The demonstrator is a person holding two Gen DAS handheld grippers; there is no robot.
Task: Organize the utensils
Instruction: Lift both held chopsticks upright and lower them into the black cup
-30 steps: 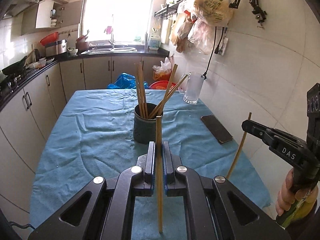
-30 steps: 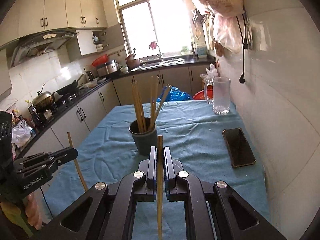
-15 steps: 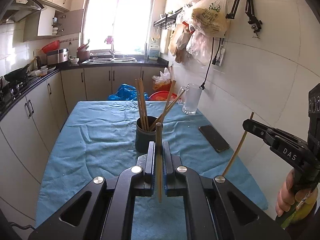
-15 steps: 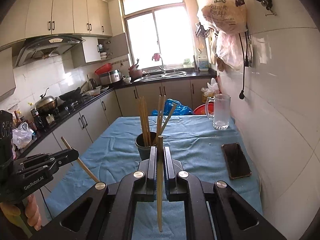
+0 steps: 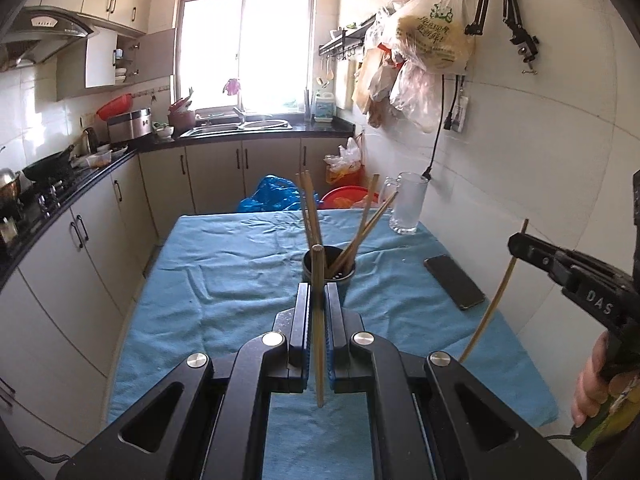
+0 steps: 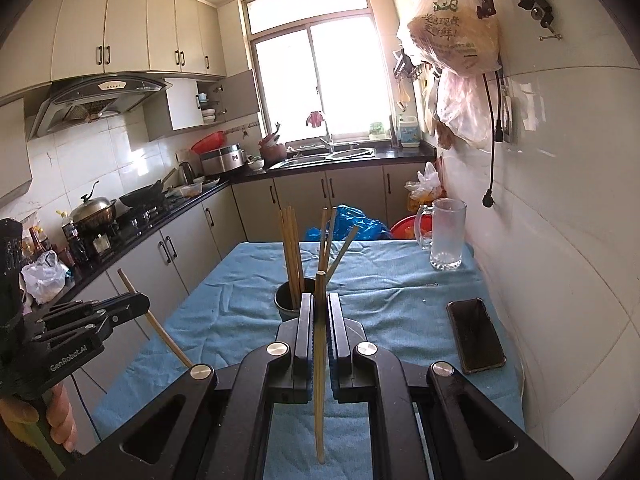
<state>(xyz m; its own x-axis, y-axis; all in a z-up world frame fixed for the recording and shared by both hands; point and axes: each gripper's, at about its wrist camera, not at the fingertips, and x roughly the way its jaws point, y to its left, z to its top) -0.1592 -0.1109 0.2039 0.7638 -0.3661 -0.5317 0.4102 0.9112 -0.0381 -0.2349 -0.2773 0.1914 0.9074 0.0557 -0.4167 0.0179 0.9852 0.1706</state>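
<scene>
Above the cloth [image 5: 224,272], both grippers, left [image 5: 318,300] and right [image 6: 319,308], pinch a chopstick apiece upright, probably for dropping into the holder [image 5: 329,266] at 12 o'clock.

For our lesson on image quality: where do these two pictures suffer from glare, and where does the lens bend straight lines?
Left wrist view: the window is blown out to white, so nothing outside shows; the tiled wall bows outward and the corners go black. Right wrist view: the window glares the same, the cabinets curve, yet the holder and phone stay sharp.
</scene>
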